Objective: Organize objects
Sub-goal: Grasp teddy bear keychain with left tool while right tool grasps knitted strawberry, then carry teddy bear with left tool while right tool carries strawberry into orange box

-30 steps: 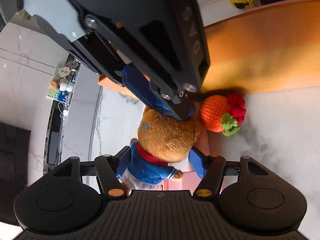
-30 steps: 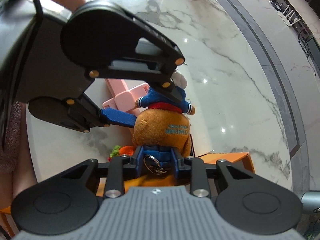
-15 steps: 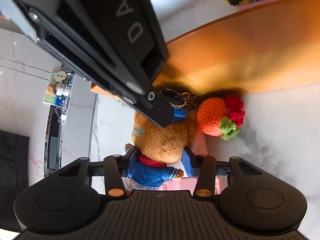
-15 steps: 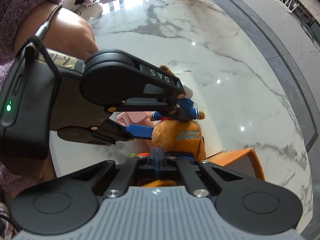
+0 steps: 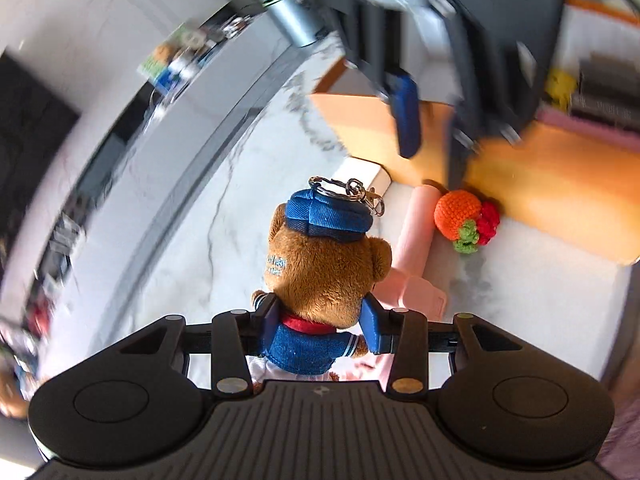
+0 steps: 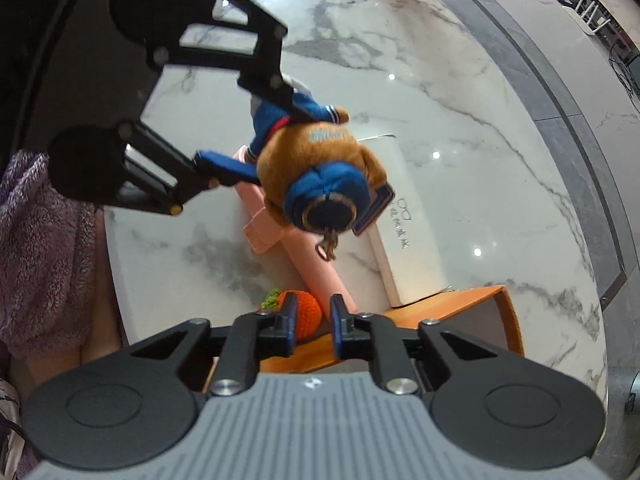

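Plush brown bear keychain in blue cap and jacket [image 5: 320, 276] feels light and squashy; my left gripper [image 5: 322, 326] pinches its torso, closing slightly, my right gripper [image 6: 311, 330] opening, empty.

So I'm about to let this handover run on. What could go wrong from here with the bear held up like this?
The left tool pinches the teddy bear only at its soft neck and jacket, and is closing further, so the heavy head could slip out. Its keyring dangles loose and might snag on the orange box. The right tool, opening with nothing between its pads, hangs close over the crocheted orange and could knock it.
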